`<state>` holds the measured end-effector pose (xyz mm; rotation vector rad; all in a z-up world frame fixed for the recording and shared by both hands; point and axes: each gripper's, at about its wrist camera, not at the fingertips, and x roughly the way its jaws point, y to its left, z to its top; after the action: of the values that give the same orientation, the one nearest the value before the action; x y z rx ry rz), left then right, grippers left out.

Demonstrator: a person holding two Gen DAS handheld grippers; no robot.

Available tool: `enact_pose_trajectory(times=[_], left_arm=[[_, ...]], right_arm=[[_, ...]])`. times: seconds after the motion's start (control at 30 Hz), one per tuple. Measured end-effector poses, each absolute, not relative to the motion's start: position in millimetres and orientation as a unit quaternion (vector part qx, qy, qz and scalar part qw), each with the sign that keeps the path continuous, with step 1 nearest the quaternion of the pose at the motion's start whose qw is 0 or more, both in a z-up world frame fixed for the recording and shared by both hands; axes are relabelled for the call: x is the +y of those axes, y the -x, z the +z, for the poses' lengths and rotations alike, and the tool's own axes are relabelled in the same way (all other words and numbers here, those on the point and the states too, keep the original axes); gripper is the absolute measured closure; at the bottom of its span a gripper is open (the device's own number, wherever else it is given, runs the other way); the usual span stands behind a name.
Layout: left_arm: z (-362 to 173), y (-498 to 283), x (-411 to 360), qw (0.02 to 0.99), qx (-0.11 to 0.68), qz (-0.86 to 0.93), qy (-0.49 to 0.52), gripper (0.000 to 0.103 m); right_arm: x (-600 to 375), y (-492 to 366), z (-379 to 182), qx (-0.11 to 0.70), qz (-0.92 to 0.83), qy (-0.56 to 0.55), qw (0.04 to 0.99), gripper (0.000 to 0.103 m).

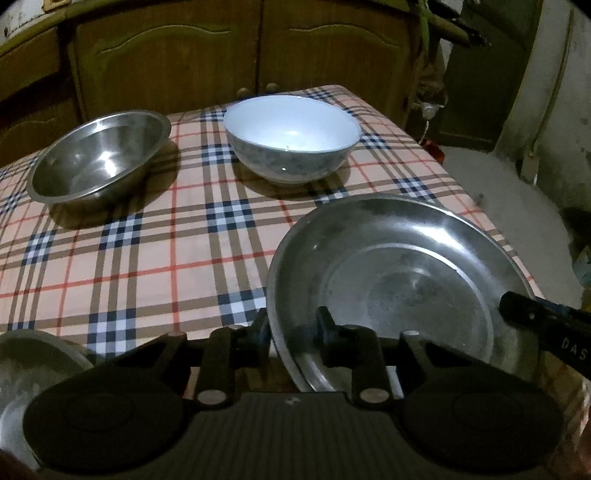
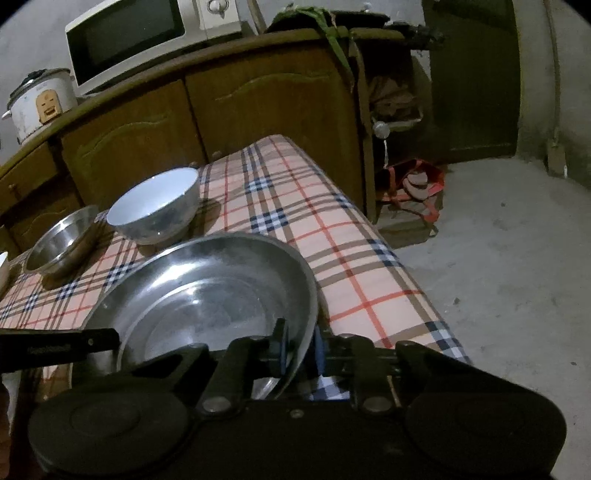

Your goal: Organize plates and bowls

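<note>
Steel, dull and scuffed, makes up the wide round plate [image 1: 402, 280] that both tongs are gripping. The left tongs [image 1: 293, 330] are clamping its near left rim, one finger outside the rim and the other inside the dish, pads pressing on the metal. The right tongs [image 2: 301, 345] are pinching the opposite rim, blue-padded fingers [image 2: 318, 350] closing on either side of the thin edge. In the left wrist view the black body of the right tongs is showing at the plate's far right edge; in the right wrist view the left tongs are reaching in from the left.

The plate is sitting near the front right part of the counter [image 1: 155, 251], which is wearing a pink checked cloth with navy, white, tan and red lines. Whether the plate is resting flat on the cloth or raised off it, I cannot tell.

Beyond the left tongs, well apart from them, a white ceramic bowl with a grey mottled outside [image 1: 291, 138] is standing upright on the cloth. To its left, apart from it, a smaller shiny steel bowl [image 1: 98, 157] is standing upright too. Just left of the left tongs, at the near edge, part of another pale round metal dish [image 1: 26, 365] is peeking in.

Behind the counter a brown wooden cabinet [image 2: 258, 103] is carrying a white microwave [image 2: 147, 33] and a white rice cooker [image 2: 38, 101].
</note>
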<state>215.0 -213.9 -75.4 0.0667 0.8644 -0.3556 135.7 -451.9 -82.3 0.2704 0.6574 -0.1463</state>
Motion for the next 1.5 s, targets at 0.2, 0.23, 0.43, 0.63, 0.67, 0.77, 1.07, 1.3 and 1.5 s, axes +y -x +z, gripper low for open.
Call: enact_pose_trajectory(times=[0.2, 0.23, 0.43, 0.63, 0.67, 0.77, 1.07, 1.3, 1.5], left_arm=[[-62.3, -198.4, -214.0, 0.898, 0.399, -0.182, -0.039, 0.079], [-59.9, -195.7, -214.1, 0.898, 0.397, -0.184, -0.038, 0.079], [-39.0, -175.8, -211.9, 0.905, 0.376, -0.195, -0.032, 0.079], [-14.9, -153.3, -211.3, 0.913, 0.35, -0.208, -0.038, 0.079], [-10.5, -148.3, -211.2, 0.914, 0.345, -0.21, -0.041, 0.079], [-0.8, -137.7, -208.2, 0.916, 0.336, -0.215, -0.04, 0.079], [26.9, -108.6, -200.3, 0.923, 0.31, -0.222, -0.044, 0.079], [37.7, -95.2, -195.3, 0.926, 0.3, -0.227, -0.042, 0.078], [44.2, -85.9, -193.2, 0.929, 0.289, -0.228, -0.046, 0.079]], right_arm=[[-450.6, -119.9, -71.5, 0.304, -0.082, -0.128, 0.941, 0.083], [-450.5, -116.3, -68.6, 0.299, -0.084, -0.128, 0.942, 0.083], [-446.9, -88.7, -40.8, 0.277, -0.096, -0.129, 0.947, 0.083], [-441.6, -59.4, -15.9, 0.257, -0.112, -0.133, 0.951, 0.083], [-440.7, -55.1, -11.8, 0.253, -0.113, -0.134, 0.952, 0.083], [-437.1, -43.7, 2.3, 0.243, -0.119, -0.129, 0.954, 0.083], [-426.5, -12.0, 35.7, 0.211, -0.126, -0.121, 0.962, 0.083], [-418.6, 2.8, 49.2, 0.197, -0.129, -0.117, 0.965, 0.083], [-416.0, 11.1, 54.8, 0.192, -0.131, -0.116, 0.966, 0.083]])
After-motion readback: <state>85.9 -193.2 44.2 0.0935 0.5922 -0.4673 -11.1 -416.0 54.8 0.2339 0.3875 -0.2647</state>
